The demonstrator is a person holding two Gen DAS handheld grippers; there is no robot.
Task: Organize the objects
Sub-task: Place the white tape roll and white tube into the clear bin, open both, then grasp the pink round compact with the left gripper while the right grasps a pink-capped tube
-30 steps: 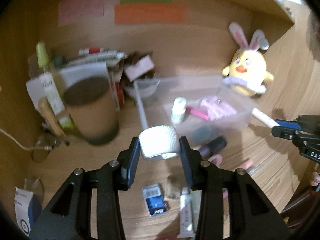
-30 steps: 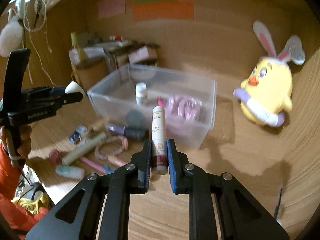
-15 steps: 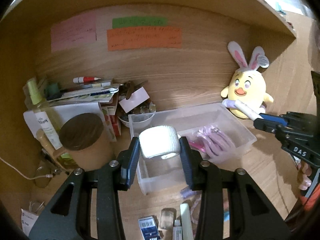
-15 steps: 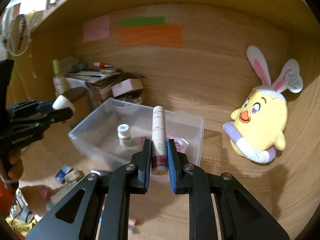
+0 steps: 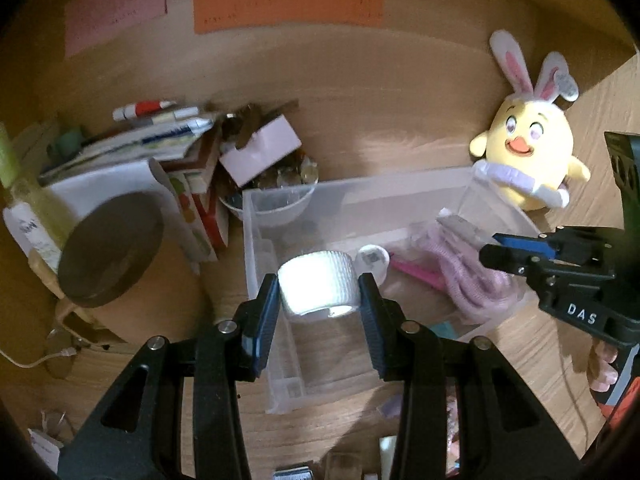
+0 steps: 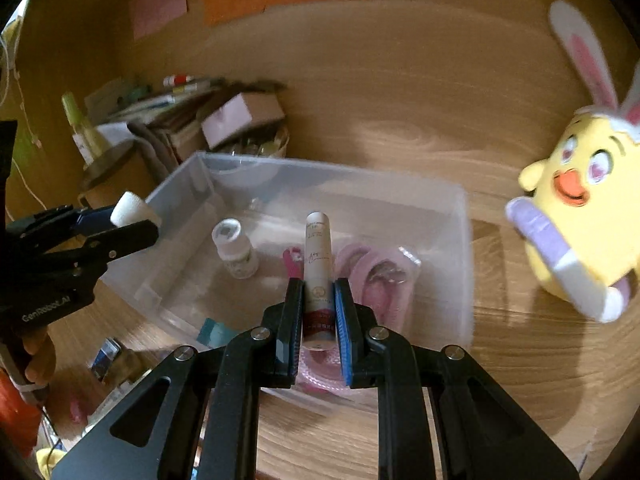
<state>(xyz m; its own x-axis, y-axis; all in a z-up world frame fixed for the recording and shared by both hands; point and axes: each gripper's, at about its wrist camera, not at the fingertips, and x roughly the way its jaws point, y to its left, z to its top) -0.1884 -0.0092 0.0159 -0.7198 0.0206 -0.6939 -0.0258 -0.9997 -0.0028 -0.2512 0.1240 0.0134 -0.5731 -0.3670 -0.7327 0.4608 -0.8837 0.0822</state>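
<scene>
left gripper (image 5: 318, 304) pinching white woven tape roll (image 5: 317, 288), roll axis running near-far, over near-left of clear plastic bin (image 5: 256, 240) | right gripper (image 6: 317, 308), body marked "das", pinching slim white tube with dark red band (image 6: 318, 276), long axis pointing far, over bin | yellow bunny-eared chick plush (image 5: 528, 160) far right

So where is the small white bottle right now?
The small white bottle stands upright inside the clear plastic bin, in its left half in the right wrist view, just left of the pink items and ahead of the tube in the right tool.
</scene>
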